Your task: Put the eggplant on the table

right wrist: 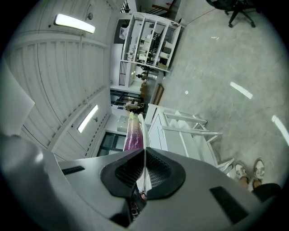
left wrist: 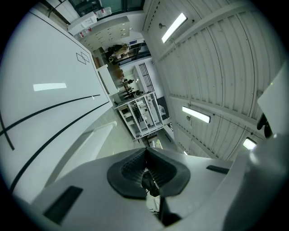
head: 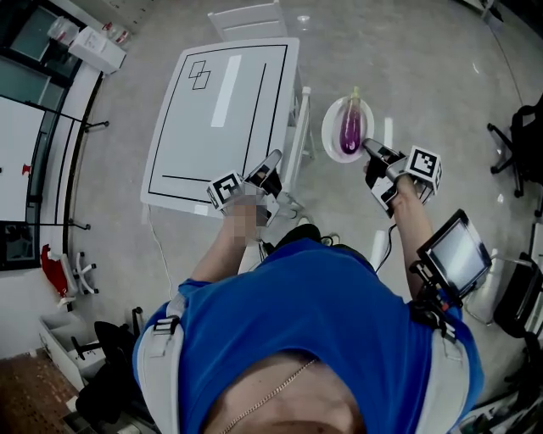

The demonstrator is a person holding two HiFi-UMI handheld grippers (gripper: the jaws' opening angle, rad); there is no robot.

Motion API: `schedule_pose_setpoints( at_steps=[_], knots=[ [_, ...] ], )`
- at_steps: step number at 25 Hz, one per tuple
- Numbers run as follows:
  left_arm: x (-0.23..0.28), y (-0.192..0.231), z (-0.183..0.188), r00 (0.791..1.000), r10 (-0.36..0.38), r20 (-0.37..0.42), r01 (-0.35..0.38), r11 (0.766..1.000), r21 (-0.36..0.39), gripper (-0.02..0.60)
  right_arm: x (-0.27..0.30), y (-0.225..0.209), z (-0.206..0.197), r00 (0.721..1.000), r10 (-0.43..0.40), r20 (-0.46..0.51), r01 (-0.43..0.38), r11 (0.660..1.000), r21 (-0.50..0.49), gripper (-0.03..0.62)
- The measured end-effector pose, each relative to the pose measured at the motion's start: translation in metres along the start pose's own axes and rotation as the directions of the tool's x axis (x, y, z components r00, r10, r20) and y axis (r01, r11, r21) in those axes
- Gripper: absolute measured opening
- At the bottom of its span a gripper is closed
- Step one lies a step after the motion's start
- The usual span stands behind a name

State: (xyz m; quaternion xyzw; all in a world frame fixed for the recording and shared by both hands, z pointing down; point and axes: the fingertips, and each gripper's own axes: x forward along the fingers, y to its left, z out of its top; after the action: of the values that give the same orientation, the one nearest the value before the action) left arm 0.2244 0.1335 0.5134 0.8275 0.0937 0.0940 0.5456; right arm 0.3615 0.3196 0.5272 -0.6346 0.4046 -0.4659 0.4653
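Right gripper view shows right tongs (right wrist: 143, 158) pinching plate (head: 329, 131) rim; eggplant (head: 350, 129) aboard; left tongs (left wrist: 145, 160) clenched, empty.

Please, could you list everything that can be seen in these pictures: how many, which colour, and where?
table: one, white with black lines, left of centre in the head view.
plate: one, white, off the table at its right side, over the floor.
eggplant: one, purple, lying on the plate.
chair: one, white, beyond the table's far edge.
office chair: one, black, at the far right edge.
screen: one, dark, beside the right forearm.
left gripper: one, white and black, jaws together on nothing, at the table's near corner.
right gripper: one, white and black, jaws closed on the plate's rim.
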Motion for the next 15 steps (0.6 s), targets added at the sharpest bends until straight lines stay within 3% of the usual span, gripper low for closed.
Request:
schedule_pose_setpoints(
  at_steps=[3,7,9,15],
  knots=[
    [-0.001,0.003,0.001,1.000,0.021,0.008,-0.022,1.000,0.015,0.008,0.005,-0.002,0.004,1.000,0.003,-0.008,-0.003,1.000,0.000,0.014],
    [-0.002,-0.004,-0.001,0.999,-0.017,0.028,0.016,1.000,0.011,0.009,0.007,0.000,0.001,1.000,0.015,-0.020,-0.015,1.000,-0.009,0.014],
    [-0.004,0.003,0.000,0.999,0.007,0.036,-0.008,1.000,0.024,0.008,0.010,0.001,0.002,0.999,0.026,-0.024,-0.026,1.000,-0.015,0.014],
    [0.047,0.013,0.058,0.995,0.009,0.100,-0.009,1.000,0.006,0.008,0.067,0.022,0.069,0.998,0.021,-0.066,-0.024,0.999,-0.046,0.014]
  ],
)
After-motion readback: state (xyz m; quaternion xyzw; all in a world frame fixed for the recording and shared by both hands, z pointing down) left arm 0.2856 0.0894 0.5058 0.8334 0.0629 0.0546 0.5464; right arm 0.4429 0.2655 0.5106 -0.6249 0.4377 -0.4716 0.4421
